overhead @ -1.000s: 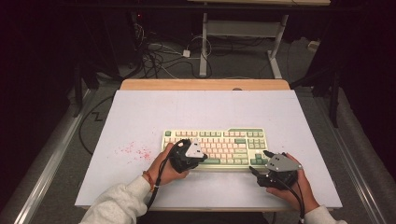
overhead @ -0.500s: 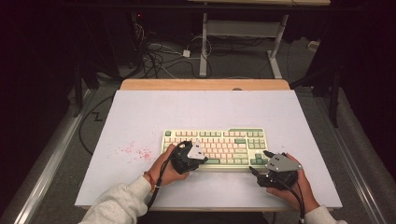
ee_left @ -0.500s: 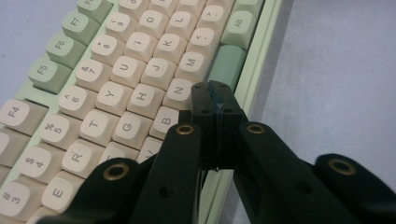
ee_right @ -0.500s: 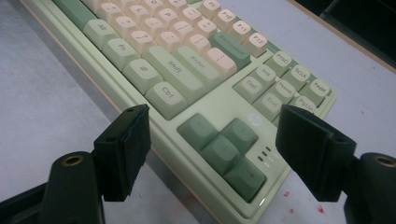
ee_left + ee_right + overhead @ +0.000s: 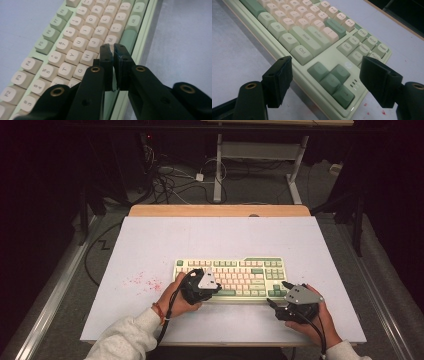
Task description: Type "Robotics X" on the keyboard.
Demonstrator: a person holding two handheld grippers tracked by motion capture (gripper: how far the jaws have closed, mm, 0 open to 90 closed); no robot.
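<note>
High view: keyboard (image 5: 231,278) near front edge of tabletop (image 5: 150,240), mid-width; left gripper (image 5: 216,288) over bottom key row; right gripper (image 5: 278,295) at keyboard's right front corner; wide bare room toward back edge.
Left gripper view: jaws nearly closed, just been opening slightly, nothing between; tips above spacebar (image 5: 128,37), N/M area; judgement: press straight down with tips together, avoid neighbouring keys.
Right gripper view: jaws wide apart, holding nothing, flanking arrow keys (image 5: 332,77); little room to front edge.
</note>
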